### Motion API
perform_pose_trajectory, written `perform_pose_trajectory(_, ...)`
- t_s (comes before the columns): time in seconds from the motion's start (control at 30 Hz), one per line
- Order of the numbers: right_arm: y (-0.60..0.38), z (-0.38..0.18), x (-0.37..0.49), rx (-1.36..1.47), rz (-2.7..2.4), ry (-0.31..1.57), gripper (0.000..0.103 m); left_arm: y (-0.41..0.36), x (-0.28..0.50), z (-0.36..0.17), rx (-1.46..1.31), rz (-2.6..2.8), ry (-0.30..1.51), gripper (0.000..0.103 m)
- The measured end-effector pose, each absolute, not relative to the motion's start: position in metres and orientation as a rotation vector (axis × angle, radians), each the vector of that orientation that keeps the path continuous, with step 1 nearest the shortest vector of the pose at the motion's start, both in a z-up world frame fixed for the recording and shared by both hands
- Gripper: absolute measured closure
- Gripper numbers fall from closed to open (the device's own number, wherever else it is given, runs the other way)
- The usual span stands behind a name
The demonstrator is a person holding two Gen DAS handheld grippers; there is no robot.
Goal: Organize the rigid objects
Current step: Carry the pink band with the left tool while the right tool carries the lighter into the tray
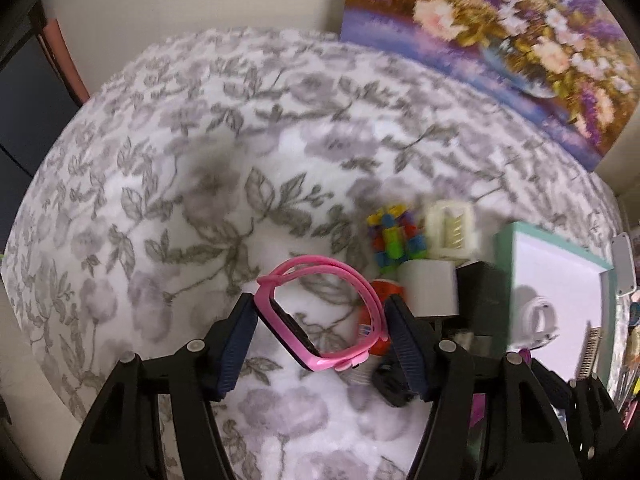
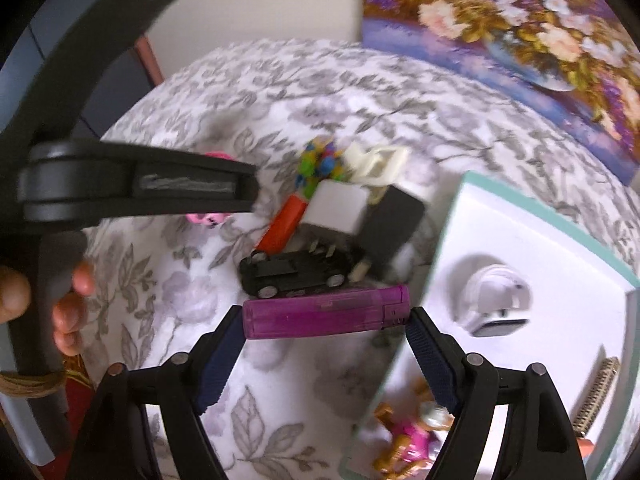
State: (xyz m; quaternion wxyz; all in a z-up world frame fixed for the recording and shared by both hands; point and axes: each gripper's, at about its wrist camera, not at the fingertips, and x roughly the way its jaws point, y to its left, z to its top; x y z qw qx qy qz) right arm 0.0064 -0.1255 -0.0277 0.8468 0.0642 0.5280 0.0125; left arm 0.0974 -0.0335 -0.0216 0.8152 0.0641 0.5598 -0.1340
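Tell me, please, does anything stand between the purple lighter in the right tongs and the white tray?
Nothing visible does. The purple lighter is held crosswise in the right tongs, its cap end at the white tray's near edge; the black toy car sits behind it.

Cloth (image 1: pixel 200 184): white, grey leaf-and-flower print. Watch (image 1: pixel 320 312), 6 o'clock, left view: pink band, dark face. Lighter (image 2: pixel 326 316), 6 o'clock, right view: translucent purple. Toy car (image 2: pixel 296 272): black. Tray (image 2: pixel 532 236), 3 o'clock: white, mint-green rim. Painting (image 2: pixel 500 20), 1 o'clock: purple, cream and gold flowers.
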Motion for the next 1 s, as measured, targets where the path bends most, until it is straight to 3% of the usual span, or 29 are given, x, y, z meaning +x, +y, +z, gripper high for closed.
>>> perform_pose_trajectory(0.33, -0.207, -0.008, -0.022, 0.267, -0.189, 1.033, 0.02, -0.069, 0.06, 0.022, 0.157, -0.393, 1.088, 0.036)
perform_pose_trajectory(1.0, -0.331, -0.029, -0.099, 0.464, -0.501, 1.03, 0.02, -0.179, -0.023, 0.0, 0.442, -0.597, 1.076, 0.036)
